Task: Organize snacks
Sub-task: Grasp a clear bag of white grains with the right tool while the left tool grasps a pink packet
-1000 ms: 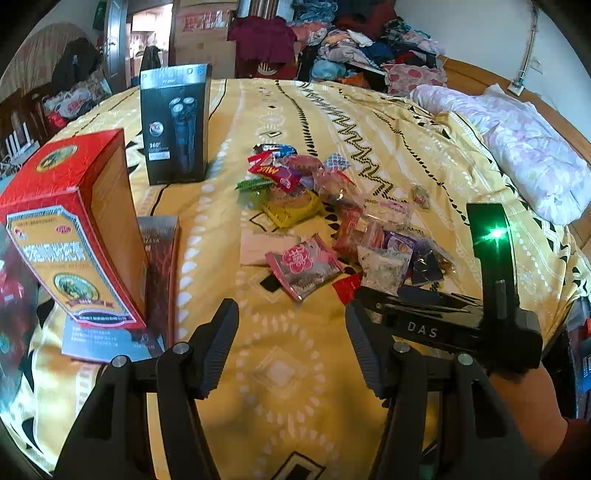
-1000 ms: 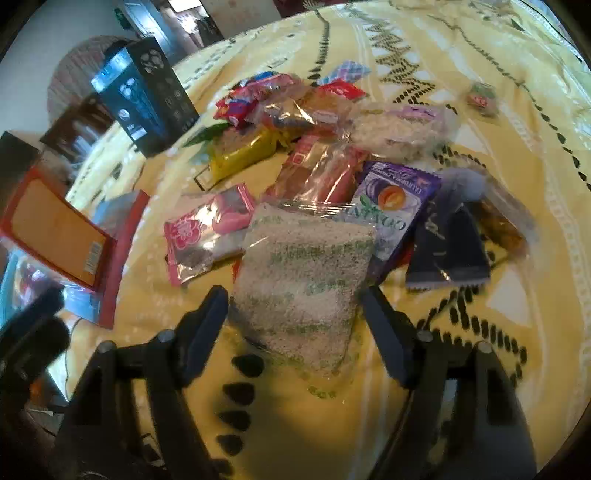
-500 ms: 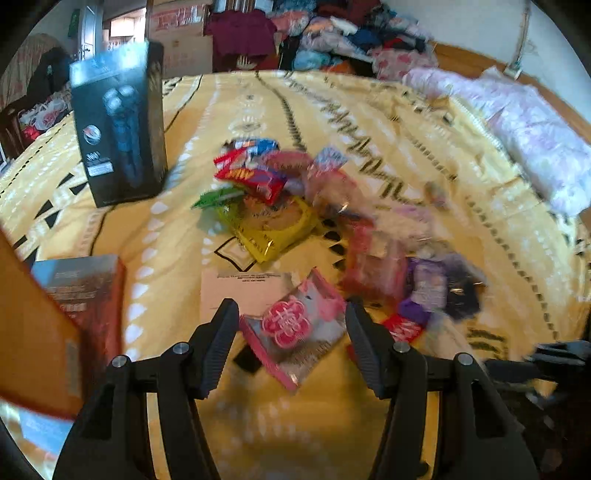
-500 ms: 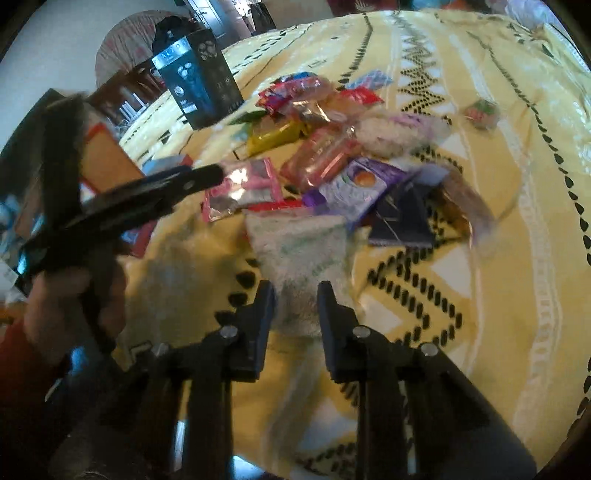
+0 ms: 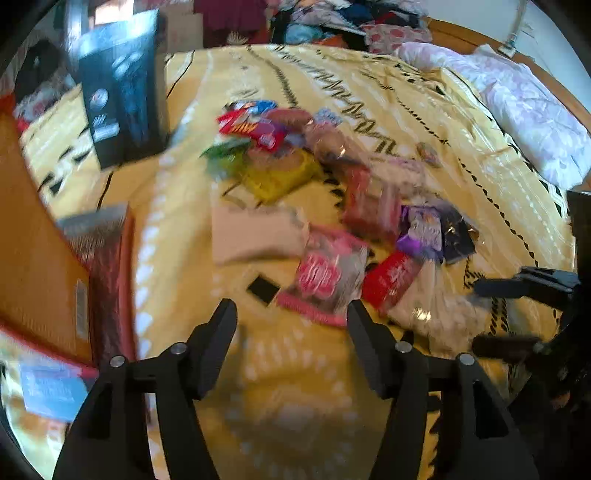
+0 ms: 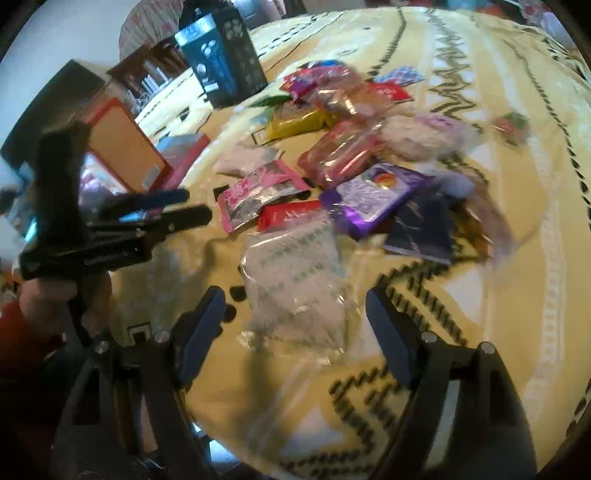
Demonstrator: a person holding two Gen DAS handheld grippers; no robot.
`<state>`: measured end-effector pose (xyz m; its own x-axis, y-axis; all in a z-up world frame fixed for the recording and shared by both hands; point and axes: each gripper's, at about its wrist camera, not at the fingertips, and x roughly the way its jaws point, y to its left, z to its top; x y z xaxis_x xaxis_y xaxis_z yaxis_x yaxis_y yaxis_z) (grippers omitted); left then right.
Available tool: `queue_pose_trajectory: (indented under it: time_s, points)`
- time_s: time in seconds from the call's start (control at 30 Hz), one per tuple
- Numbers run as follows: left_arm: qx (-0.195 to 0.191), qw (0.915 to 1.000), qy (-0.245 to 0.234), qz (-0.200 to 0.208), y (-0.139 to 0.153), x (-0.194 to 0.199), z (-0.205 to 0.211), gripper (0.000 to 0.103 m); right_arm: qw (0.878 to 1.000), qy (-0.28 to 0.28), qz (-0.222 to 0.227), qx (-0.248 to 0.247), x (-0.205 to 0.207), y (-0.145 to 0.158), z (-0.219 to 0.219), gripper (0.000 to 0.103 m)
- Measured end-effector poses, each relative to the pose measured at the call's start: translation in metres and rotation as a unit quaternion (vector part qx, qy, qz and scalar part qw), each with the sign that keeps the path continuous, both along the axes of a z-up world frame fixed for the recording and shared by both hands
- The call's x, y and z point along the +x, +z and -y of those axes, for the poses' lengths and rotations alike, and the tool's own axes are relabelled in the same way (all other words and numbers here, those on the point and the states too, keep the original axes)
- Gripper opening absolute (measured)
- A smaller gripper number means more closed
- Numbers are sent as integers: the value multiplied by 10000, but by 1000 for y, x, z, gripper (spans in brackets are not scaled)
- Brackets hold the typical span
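A heap of snack packets (image 5: 332, 177) lies on the yellow patterned bedspread (image 5: 295, 413). My left gripper (image 5: 291, 314) is open and empty, its tips just short of a pink flower-print packet (image 5: 325, 273). In the right wrist view my right gripper (image 6: 293, 299) has its jaws opening wide. A clear packet with green print (image 6: 295, 280) lies flat between and just beyond the tips, and the pads do not touch it. Beside it lie a red packet (image 6: 288, 216), a purple packet (image 6: 373, 195) and the pink packet (image 6: 258, 192). The left gripper (image 6: 192, 205) shows at the left, held by a hand.
A black shaver box (image 5: 122, 85) stands at the back left. An orange-and-red carton (image 5: 37, 258) and a flat dark red box (image 5: 107, 251) sit at the left. A white quilt (image 5: 524, 107) lies at the right edge, with piled clothes (image 5: 314, 22) behind.
My right gripper pinched nearly shut over the clear packet, then spread wide again; the packet still lies on the bedspread. My left gripper moved forward and down towards the pink packet.
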<state>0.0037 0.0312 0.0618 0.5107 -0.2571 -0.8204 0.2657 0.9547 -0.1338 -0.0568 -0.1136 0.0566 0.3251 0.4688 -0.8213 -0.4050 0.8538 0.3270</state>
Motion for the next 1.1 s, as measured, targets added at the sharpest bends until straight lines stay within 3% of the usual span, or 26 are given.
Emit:
queue_pose_trajectory:
  time_s: [0.13, 0.2, 0.3, 0.4, 0.5, 0.67, 0.97, 1.1]
  points:
    - [153, 9993, -342, 70, -6, 13, 17, 63, 9991, 156, -51, -381, 8, -19, -20, 77]
    - [204, 9990, -395, -13, -11, 17, 20, 63, 9988, 29, -37, -481, 8, -24, -18, 61]
    - [266, 9985, -463, -105, -20, 21, 23, 63, 9993, -135, -48, -345, 4, -21, -6, 53]
    - [294, 9979, -560, -120, -26, 22, 27, 63, 9984, -344, 80, -445, -8, -11, 9, 53]
    - [386, 9976, -570, -75, -31, 27, 31, 64, 9980, -503, -62, -384, -13, -17, 22, 53]
    - [417, 9990, 166, 27, -29, 34, 13, 60, 9976, -601, -62, -337, -11, -19, 21, 54]
    - [460, 9987, 50, 206, -26, 44, 21, 70, 9976, -531, -46, -441, -7, -22, 15, 63]
    - [698, 9974, -27, 181, -35, 49, 30, 71, 9974, -407, -15, -591, -5, -23, 10, 65]
